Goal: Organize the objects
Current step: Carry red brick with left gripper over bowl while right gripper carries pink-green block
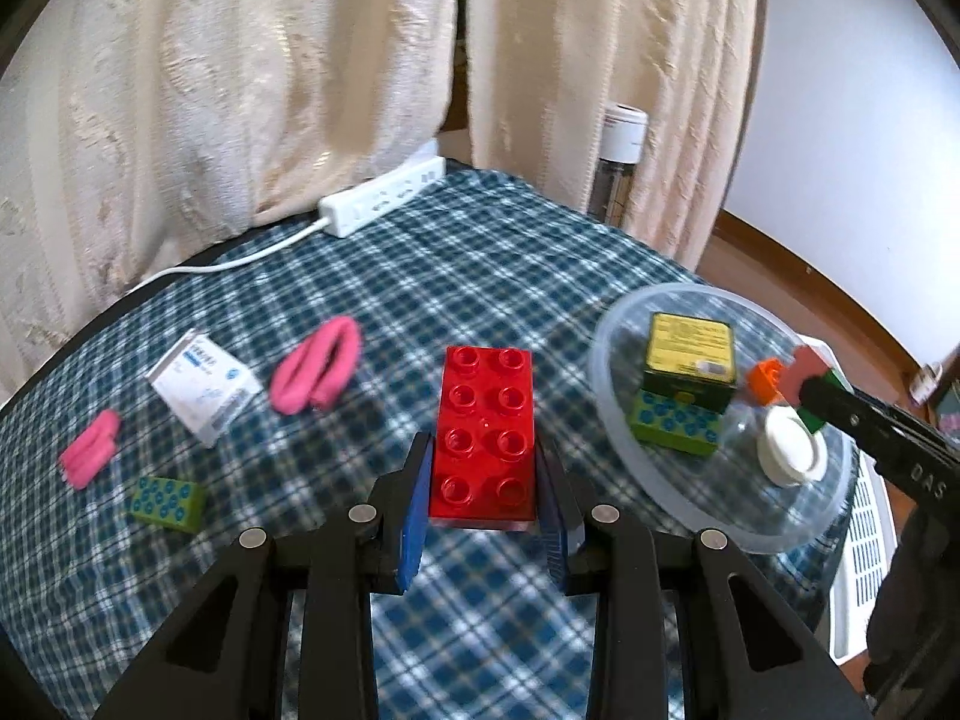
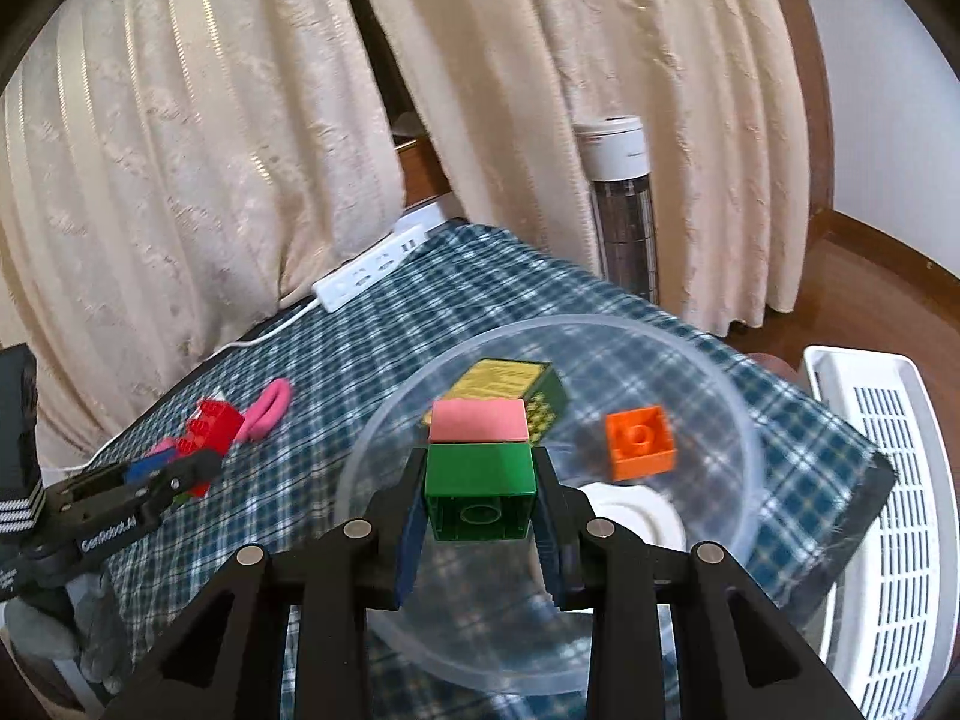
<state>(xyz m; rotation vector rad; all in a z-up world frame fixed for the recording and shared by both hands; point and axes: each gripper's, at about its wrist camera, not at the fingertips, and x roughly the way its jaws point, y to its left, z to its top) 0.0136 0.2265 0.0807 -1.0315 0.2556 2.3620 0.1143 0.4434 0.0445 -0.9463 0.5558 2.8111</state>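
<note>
In the left wrist view my left gripper is shut on a red two-by-four brick, held above the checked tablecloth. In the right wrist view my right gripper is shut on a green brick with a pink brick stuck on top, held over a clear plastic bowl. The bowl holds a yellow-and-green box, a green dotted block, an orange brick and a white round lid.
On the cloth lie a white medicine box, two pink rolled pieces and a green dotted block. A white power strip sits at the far edge by the curtains. A white slatted basket stands right of the table.
</note>
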